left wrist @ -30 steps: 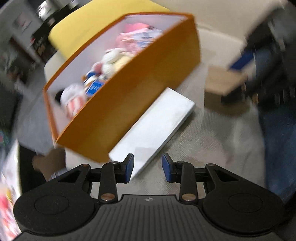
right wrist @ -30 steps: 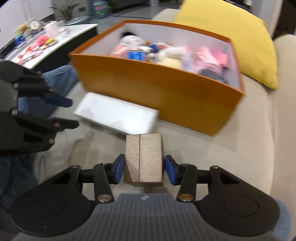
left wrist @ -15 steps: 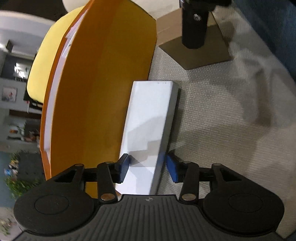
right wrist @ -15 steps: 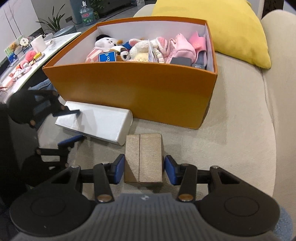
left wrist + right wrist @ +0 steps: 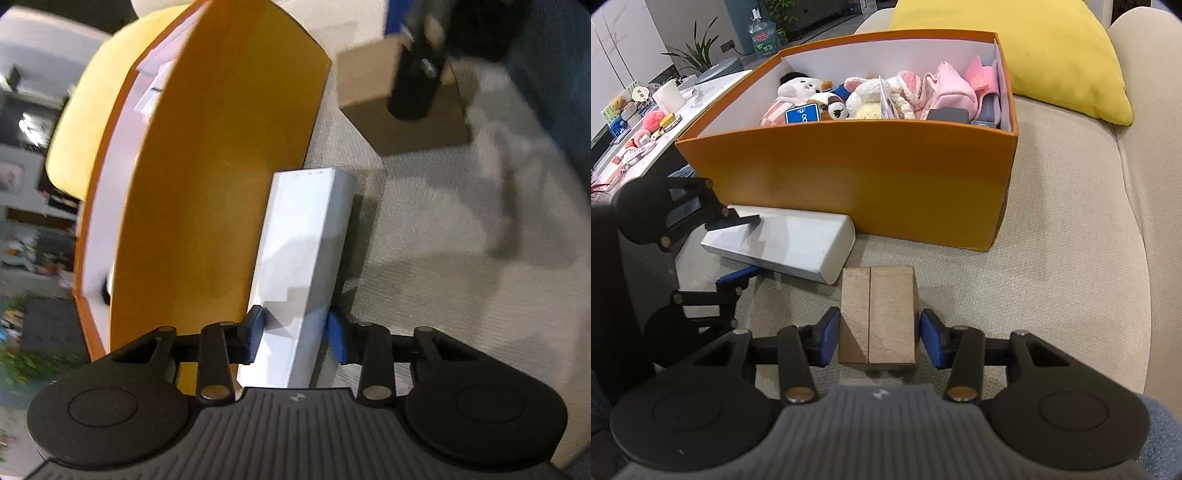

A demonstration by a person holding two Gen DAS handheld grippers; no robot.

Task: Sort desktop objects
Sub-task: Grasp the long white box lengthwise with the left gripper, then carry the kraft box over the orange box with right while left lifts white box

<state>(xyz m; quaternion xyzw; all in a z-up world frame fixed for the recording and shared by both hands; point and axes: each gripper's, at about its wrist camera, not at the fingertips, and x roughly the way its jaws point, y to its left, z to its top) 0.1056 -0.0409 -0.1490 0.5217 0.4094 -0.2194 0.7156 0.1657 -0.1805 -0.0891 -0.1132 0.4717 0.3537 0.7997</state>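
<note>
A long white box (image 5: 306, 254) lies on the beige sofa beside the orange box (image 5: 221, 192). My left gripper (image 5: 295, 336) straddles its near end, jaws open, pads just off its sides. In the right wrist view the white box (image 5: 790, 243) lies before the orange box (image 5: 871, 184), which holds plush toys. A brown cardboard box (image 5: 877, 314) sits between the open pads of my right gripper (image 5: 879, 338), small gaps on both sides. The left gripper (image 5: 735, 247) shows there, one finger over the white box, one below.
A yellow cushion (image 5: 1027, 51) leans behind the orange box. A low white table (image 5: 646, 129) with small items stands at far left. The brown box (image 5: 402, 107) and the right gripper appear blurred in the left wrist view. Beige sofa seat (image 5: 1071, 258) extends right.
My left gripper swung down, turned on its side and slid around the end of the white box. The right gripper stayed around the brown box, drawing slightly closer to the orange box.
</note>
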